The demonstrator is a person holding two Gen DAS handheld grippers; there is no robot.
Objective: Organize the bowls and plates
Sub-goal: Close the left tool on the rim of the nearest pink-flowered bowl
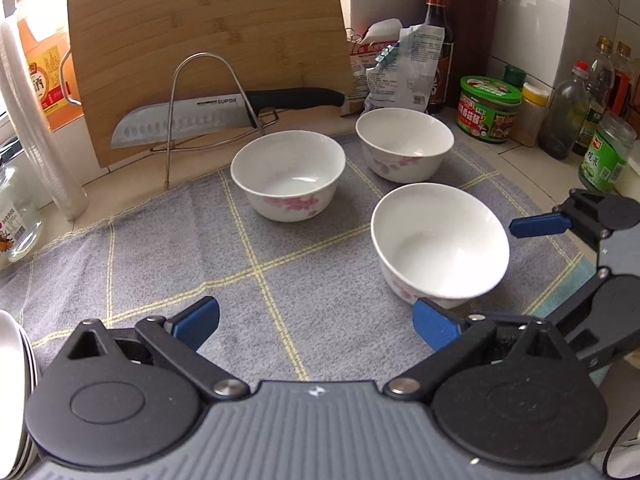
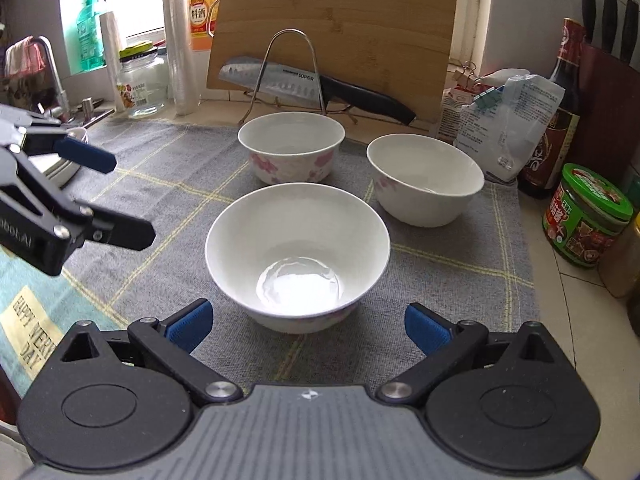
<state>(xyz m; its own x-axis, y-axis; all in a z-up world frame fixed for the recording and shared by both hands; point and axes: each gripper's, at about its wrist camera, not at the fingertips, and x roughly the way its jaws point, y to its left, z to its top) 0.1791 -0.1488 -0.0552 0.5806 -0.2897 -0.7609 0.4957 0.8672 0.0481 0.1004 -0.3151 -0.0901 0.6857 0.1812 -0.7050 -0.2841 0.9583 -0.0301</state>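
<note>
Standing on the grey cloth of the worktop, the nearest bowl is found straight ahead of the right hand-held gripper, spread wide and empty, while the left hand-held gripper, equally spread and empty, is set further aside.

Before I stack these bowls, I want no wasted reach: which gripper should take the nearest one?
Right gripper: open, with the nearest bowl centred ahead. Left gripper faces bare cloth beside it.

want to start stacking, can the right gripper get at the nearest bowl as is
Probably yes. The right gripper is open, the nearest bowl sits right in front of its fingers, and nothing lies between them on the cloth.
</note>
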